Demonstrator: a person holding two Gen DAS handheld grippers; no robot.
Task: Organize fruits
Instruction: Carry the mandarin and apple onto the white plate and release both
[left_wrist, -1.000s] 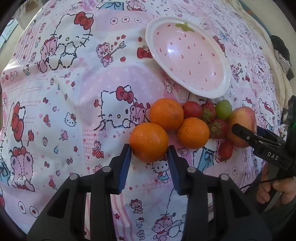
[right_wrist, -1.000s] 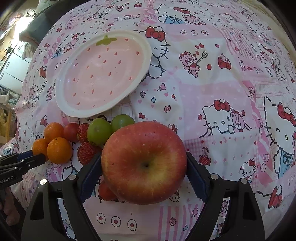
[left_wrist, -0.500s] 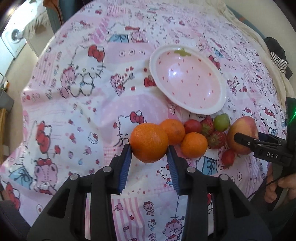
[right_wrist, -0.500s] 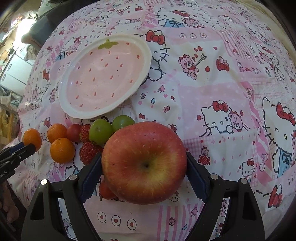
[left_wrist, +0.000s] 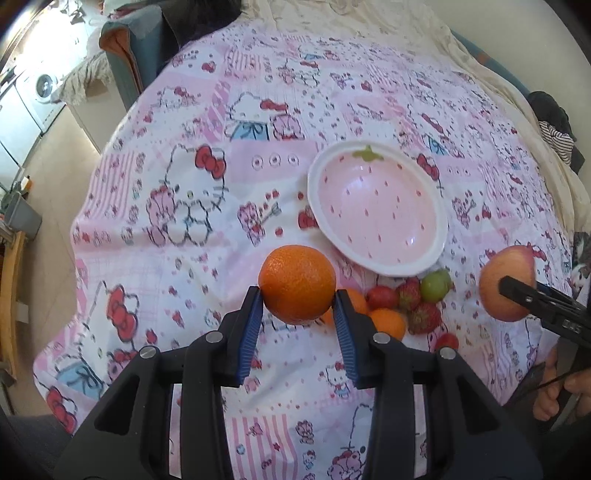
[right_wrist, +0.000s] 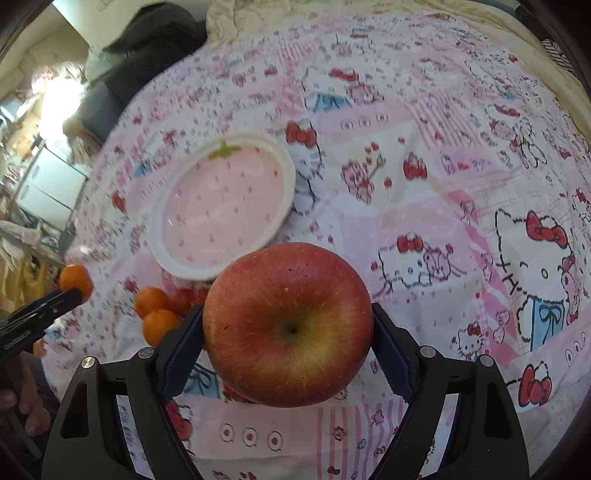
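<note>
I am looking down on a table under a pink cartoon-cat cloth (left_wrist: 192, 206), where an empty strawberry-patterned pink plate (left_wrist: 373, 258) is sitting. My right gripper (right_wrist: 290, 332) is gripping a red apple (right_wrist: 288, 325), its jaws pressing on both sides, and holding it above the cloth just in front of the plate. My left gripper (left_wrist: 297, 295) is clamping an orange (left_wrist: 297, 284) between its blue pads (left_wrist: 251, 321), clear of the cloth. Below the plate's near rim, the smaller fruits are lying clustered: two small oranges (left_wrist: 388, 323), strawberries (left_wrist: 424, 317), a green fruit (left_wrist: 436, 284) and a red one (left_wrist: 382, 297).
</note>
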